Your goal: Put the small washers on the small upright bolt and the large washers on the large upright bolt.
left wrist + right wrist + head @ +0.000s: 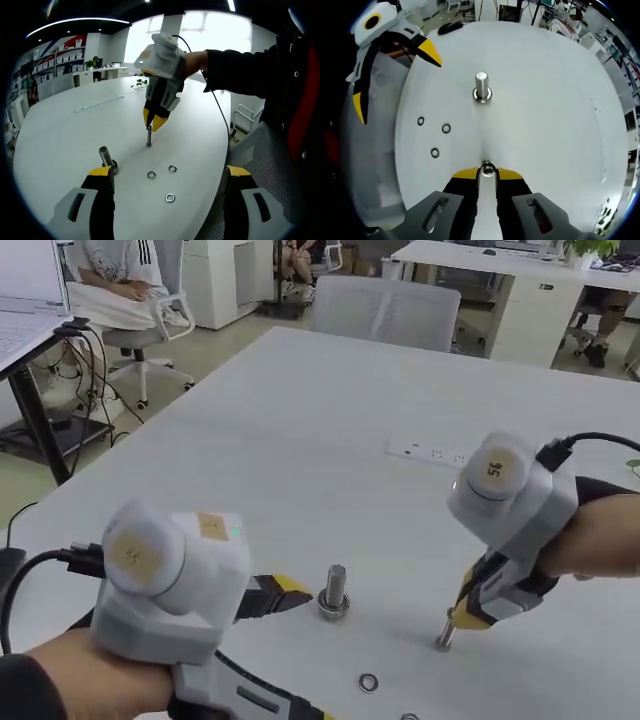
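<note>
While around small bolt (pixel 487 168), right tool (pixel 487 174)

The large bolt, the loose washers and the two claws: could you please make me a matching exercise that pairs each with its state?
Things:
1. large bolt
2. loose washers
3. left claw
4. right claw

States:
A. shut at the top of the small bolt
B. wide open
C. lying flat on the table
D. standing upright

Pairs: 1-D, 2-C, 3-B, 4-A.
</note>
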